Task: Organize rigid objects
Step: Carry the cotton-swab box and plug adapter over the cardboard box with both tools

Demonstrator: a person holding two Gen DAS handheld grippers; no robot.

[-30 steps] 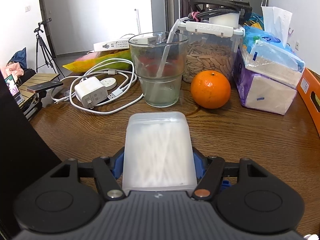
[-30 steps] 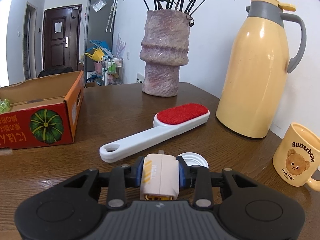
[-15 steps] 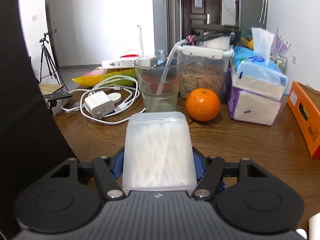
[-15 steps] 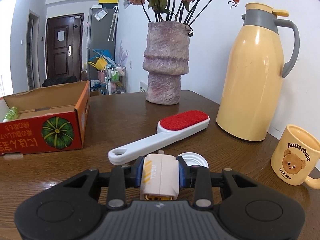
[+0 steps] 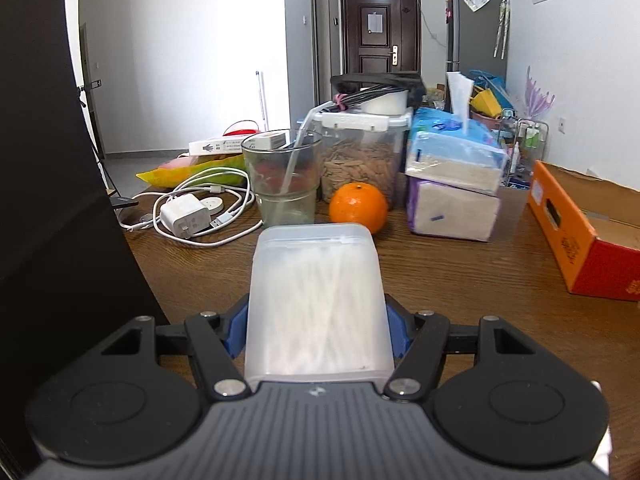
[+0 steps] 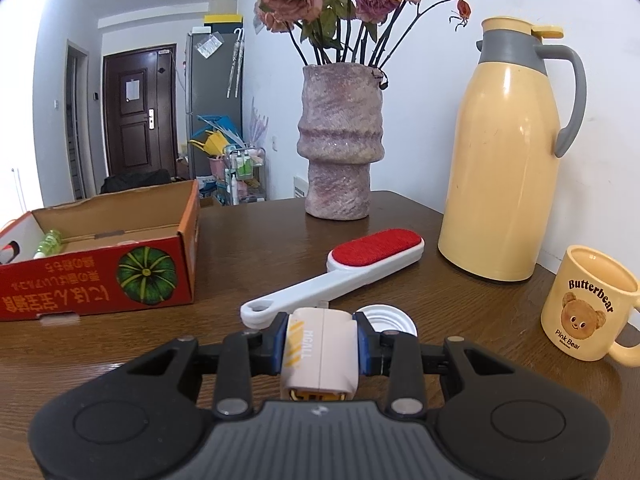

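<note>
Up close, left gripper [image 5: 316, 322] clamps a frosted, translucent plastic box [image 5: 316, 300], rounded corners, packed with thin white sticks, probably cotton swabs though the haze blurs them; blue pads press both flanks, box carried level above the dark wood-grain table [image 5: 460, 276]. Ahead: a clear ribbed glass [image 5: 283, 178] with a straw, a glossy orange [image 5: 358, 207] just beside it, a lidded clear canister [image 5: 362, 160] of brown flakes behind, stacked soft tissue packs [image 5: 454, 184] to the right, a white charger [image 5: 185, 216] in looped cable to the left, an orange cardboard box [image 5: 576, 232] at the far right edge. Right gripper [image 6: 319, 346] is closed narrow on a small beige adapter [image 6: 319, 350], smooth, rounded, yellow stripes, held low over the table. Just beyond it lie a white lint brush [image 6: 340, 276] with red velvet pad and a ridged white lid [image 6: 388, 318], partly hidden. Farther back: rough mottled stone-look vase [image 6: 340, 144] with dried roses, a glossy cream thermos [image 6: 508, 156] with grey handle, a cream bear mug [image 6: 586, 304], and the open pumpkin-print carton [image 6: 108, 256] on the left.
</note>
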